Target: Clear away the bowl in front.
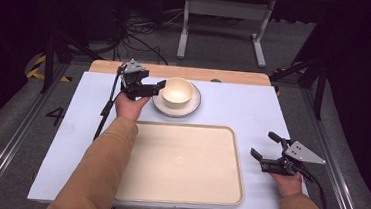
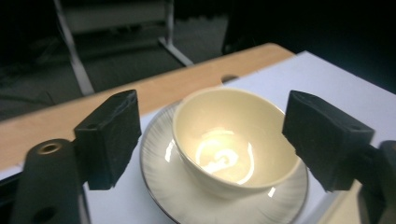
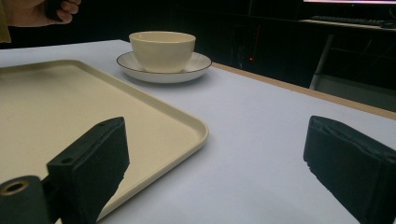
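Note:
A cream bowl (image 1: pixel 177 92) (image 2: pixel 224 140) (image 3: pixel 162 49) stands empty on a white saucer (image 1: pixel 161 105) (image 2: pixel 159 163) (image 3: pixel 201 63) with a dark rim, at the far middle of the table. My left gripper (image 1: pixel 161 86) (image 2: pixel 212 140) is at the bowl's left side. Its jaws are open and reach toward the rim, one on each side in the left gripper view, and neither pad presses on the bowl. My right gripper (image 1: pixel 262 144) (image 3: pixel 215 163) rests open near the table's right front, with nothing between its jaws.
A large cream tray (image 1: pixel 181 159) (image 3: pixel 46 102) lies empty at the front middle, between both hands. A wooden strip (image 1: pixel 176 72) (image 2: pixel 163 88) runs along the table's far edge. Beyond it are table legs and cables on the floor.

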The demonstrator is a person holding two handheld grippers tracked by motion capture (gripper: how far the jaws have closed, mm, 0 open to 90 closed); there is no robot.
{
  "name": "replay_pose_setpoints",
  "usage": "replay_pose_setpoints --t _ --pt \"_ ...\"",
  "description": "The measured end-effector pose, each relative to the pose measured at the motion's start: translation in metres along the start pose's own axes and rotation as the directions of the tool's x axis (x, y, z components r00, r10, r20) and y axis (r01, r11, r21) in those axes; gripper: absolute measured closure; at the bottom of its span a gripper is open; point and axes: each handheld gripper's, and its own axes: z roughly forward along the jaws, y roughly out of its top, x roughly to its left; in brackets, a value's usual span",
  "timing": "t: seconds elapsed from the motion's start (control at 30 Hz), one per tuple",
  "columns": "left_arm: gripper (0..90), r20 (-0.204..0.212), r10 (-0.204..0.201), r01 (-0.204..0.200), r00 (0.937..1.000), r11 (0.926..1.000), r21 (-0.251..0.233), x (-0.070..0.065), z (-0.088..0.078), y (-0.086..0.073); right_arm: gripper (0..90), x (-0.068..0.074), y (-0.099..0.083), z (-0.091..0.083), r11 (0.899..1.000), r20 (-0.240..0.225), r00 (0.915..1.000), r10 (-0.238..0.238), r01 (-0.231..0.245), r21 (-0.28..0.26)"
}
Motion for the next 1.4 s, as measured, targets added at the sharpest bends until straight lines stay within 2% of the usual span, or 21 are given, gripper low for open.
replay_pose_setpoints --t 0.07,0.13,0.17,0.23,0.33,0.4,0.53,0.6,0.73,0.8,0.83,0.87,1.1,1.17,1.23,1.37,1.4 --pt "23.6 -0.003 0.001 -0.001 1.0 0.9999 0.013 -0.001 0.003 0.001 7.0 0.0 0.0 0.0 1.0 0.0 1.0 0.002 -0.002 -0.003" --pt "23.7 -0.005 -0.011 0.012 0.9999 0.9989 0.045 0.0 0.007 0.002 7.0 0.0 0.0 0.0 1.0 -0.001 1.0 0.0 0.0 -0.004" --pt "22.7 0.001 -0.023 0.023 0.9997 0.9978 0.061 0.001 0.011 0.003 6.9 0.0 0.0 0.0 1.0 -0.001 1.0 0.001 -0.001 -0.003" --pt "21.0 0.025 -0.067 0.064 0.9974 0.9909 0.118 0.003 0.017 0.004 7.0 0.0 0.0 0.0 1.0 -0.001 1.0 0.0 0.0 -0.004" --pt "22.8 0.006 -0.074 0.072 0.9973 0.9896 0.124 0.002 0.021 0.003 7.0 0.0 0.0 0.0 1.0 -0.002 1.0 -0.001 0.001 -0.004" --pt "22.9 0.006 -0.098 0.096 0.9952 0.9864 0.133 0.003 0.024 0.002 6.9 0.0 0.0 0.0 1.0 -0.001 1.0 0.0 0.0 -0.003" --pt "23.4 -0.02 -0.143 0.144 0.9895 0.9723 0.184 0.007 0.032 0.0 7.0 0.0 0.0 0.0 1.0 -0.001 1.0 -0.001 0.001 -0.004" --pt "23.2 -0.012 -0.166 0.165 0.9861 0.9651 0.204 0.008 0.035 0.0 6.9 0.0 0.0 0.0 1.0 0.0 1.0 0.0 0.0 -0.004" --pt "22.8 -0.019 -0.194 0.193 0.9808 0.9563 0.219 0.008 0.04 -0.002 7.0 0.0 0.0 0.0 1.0 0.0 1.0 0.0 0.0 -0.004" --pt "24.7 -0.028 -0.192 0.193 0.981 0.9539 0.23 0.007 0.042 -0.003 7.0 0.0 0.0 0.0 1.0 -0.001 1.0 -0.001 0.001 -0.005" --pt "29.6 -0.036 -0.197 0.2 0.9797 0.9499 0.24 0.006 0.045 -0.004 7.0 0.0 0.0 0.0 1.0 0.0 1.0 -0.003 0.003 -0.005" --pt "30.9 -0.036 -0.197 0.2 0.9797 0.9499 0.24 0.006 0.045 -0.004 7.0 0.0 0.0 0.0 1.0 0.0 1.0 -0.003 0.003 -0.005" --pt "40.4 -0.054 -0.235 0.241 0.9705 0.9289 0.281 0.005 0.055 -0.009 7.0 0.0 0.0 0.0 1.0 -0.001 1.0 -0.005 0.005 -0.005" --pt "44.1 -0.049 -0.226 0.231 0.9728 0.928 0.292 0.005 0.057 -0.01 7.0 0.0 0.0 0.0 1.0 -0.001 1.0 -0.004 0.004 -0.005" --pt "47.7 -0.06 -0.227 0.234 0.972 0.9201 0.314 0.003 0.06 -0.011 7.0 0.0 0.0 0.0 1.0 -0.002 1.0 -0.005 0.005 -0.005" --pt "49.2 -0.08 -0.237 0.25 0.9683 0.9115 0.327 0.001 0.065 -0.013 7.3 0.001 0.0 0.0 1.0 -0.005 1.0 -0.008 0.008 -0.005" --pt "49.3 -0.089 -0.243 0.259 0.9658 0.9071 0.332 0.001 0.067 -0.012 7.3 0.001 0.0 0.0 1.0 -0.005 0.9999 -0.01 0.01 -0.003"
